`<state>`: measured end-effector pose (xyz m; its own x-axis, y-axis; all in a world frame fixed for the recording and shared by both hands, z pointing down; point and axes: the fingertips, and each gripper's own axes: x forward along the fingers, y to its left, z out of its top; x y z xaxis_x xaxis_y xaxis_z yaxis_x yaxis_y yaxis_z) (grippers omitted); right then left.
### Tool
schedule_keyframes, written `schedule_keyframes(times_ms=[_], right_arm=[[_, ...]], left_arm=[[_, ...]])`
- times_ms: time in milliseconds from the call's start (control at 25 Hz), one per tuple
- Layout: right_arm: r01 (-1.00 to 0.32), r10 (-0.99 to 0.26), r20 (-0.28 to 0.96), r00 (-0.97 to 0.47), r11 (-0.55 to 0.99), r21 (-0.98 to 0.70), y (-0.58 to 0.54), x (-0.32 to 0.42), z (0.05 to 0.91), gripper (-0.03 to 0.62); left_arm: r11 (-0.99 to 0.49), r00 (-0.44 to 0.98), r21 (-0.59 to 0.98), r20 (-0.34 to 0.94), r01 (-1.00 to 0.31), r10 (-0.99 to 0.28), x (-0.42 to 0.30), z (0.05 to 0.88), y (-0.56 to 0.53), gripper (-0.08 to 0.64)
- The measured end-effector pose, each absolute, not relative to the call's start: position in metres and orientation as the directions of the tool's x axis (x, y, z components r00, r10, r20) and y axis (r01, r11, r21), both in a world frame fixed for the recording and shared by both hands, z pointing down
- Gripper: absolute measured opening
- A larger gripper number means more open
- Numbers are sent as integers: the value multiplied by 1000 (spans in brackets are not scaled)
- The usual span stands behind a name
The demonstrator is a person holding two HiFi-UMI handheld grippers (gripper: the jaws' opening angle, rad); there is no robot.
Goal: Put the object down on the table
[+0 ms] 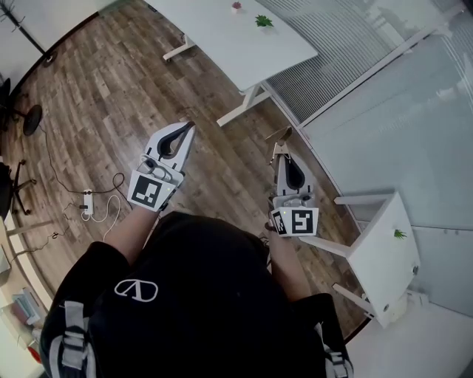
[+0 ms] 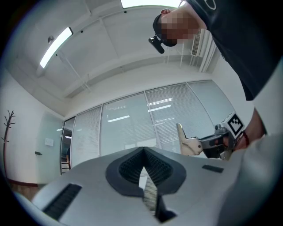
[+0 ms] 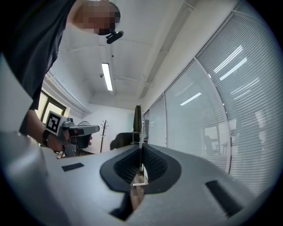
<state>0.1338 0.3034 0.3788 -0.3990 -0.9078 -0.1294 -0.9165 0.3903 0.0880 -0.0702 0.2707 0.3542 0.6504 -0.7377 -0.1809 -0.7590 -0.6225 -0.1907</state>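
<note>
**Both hand-held grippers clenched and empty above the wooden floor**

The person stands over a brown plank floor (image 1: 111, 96) and holds one tool out in front with each hand. The left hand-held gripper (image 1: 188, 127) points forward and slightly right. In its own view its jaws are pressed together at the tips, with nothing between the ribbed pads (only the blinds behind show through the slot lower down). The right hand-held gripper (image 1: 278, 145) points forward beside it, well apart from the left one. Its jaws are likewise clenched tip to tip, with nothing clamped in them.

Neither tool carries anything, so which thing in view the task means cannot be told.

Ahead of the grippers is a long white tabletop (image 1: 244, 44). It carries a small green plant (image 1: 264, 21) and, near its far edge, a tiny pinkish item (image 1: 236, 6) too small to identify. To the person's right is a small white tabletop (image 1: 384, 266), which holds another little green plant (image 1: 399, 233).

A glass partition with slatted blinds (image 1: 332, 52) runs along the right side. On the floor to the left lies a white power strip (image 1: 88, 201) with loose cables around it.
</note>
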Motion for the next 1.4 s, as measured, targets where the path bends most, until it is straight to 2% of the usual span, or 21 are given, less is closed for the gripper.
schedule_keyframes(times_ms=[280,520,1400], right_arm=[[-901,-890,-139,-434,428,76,279,151,385,6],[-906,-895,-140,-423,417,73,225,162,393,6],[-961,-955,-112,-274,267,76,-143,117,387,6]], left_arm=[[-600,628,-189,-171,-777,-759,-49,358,255,5],[-597,627,-196,-183,-778,-758,-45,362,198,5],[-749,765,-165,-200,-642,-612,-74,353,-204,5]])
